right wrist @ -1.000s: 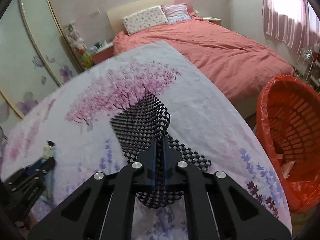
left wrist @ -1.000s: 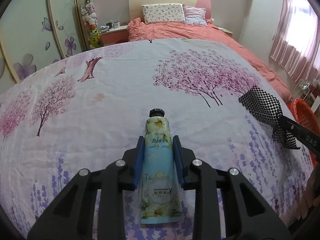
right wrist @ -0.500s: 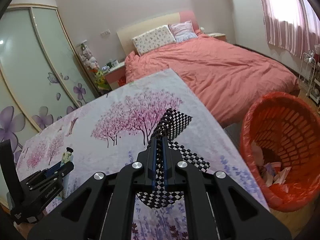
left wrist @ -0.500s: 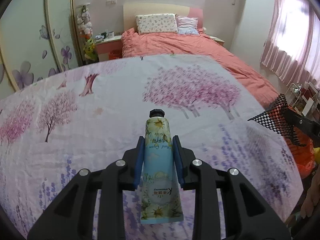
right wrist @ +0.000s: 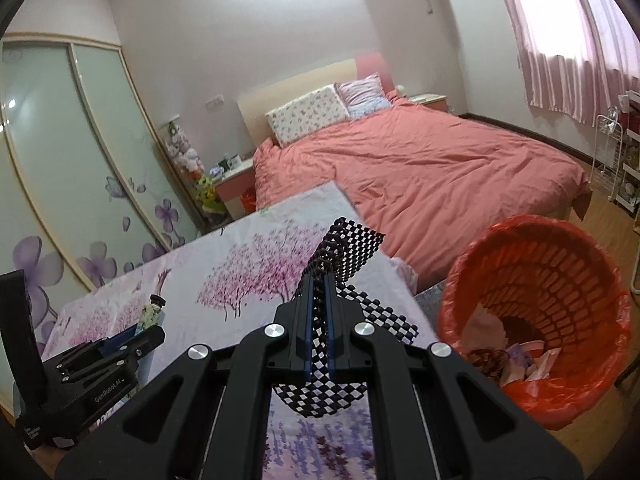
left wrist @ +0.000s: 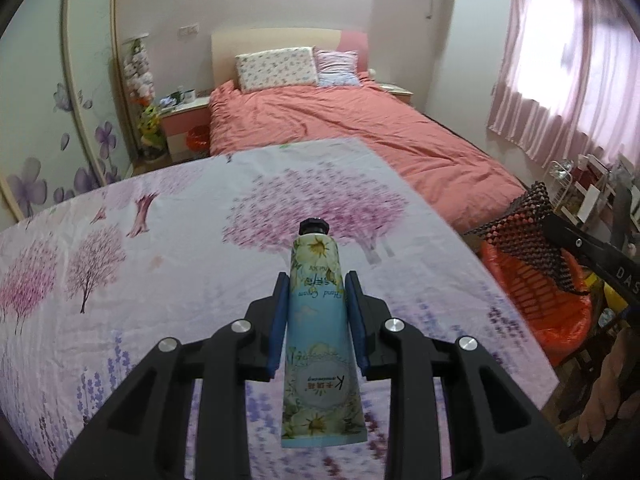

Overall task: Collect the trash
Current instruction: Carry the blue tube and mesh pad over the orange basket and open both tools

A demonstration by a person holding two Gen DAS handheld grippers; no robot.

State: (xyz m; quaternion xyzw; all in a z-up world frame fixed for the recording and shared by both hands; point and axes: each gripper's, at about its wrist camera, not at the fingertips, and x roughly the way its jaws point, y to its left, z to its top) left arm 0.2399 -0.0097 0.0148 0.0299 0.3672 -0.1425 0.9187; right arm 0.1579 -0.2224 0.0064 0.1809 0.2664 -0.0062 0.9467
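Left gripper (left wrist: 316,320) clamped hand-cream tube (left wrist: 320,344) above desk (left wrist: 160,248). Right gripper (right wrist: 318,316) pinched mesh mat (right wrist: 348,252), bin (right wrist: 536,320) beside desk. Risk: limp mat snagging bin rim; tapered tube slipping forward.

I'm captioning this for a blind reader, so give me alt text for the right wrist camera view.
The right gripper is shut on a black mesh sheet above a floral-covered table, beside an orange basket holding paper scraps. At left, the left gripper holds a hand cream tube; a pink bed lies behind.

Tube (left wrist: 318,332) — "Hand Cream", "K"; left tool (right wrist: 108,376) — "GenRobot.AI".
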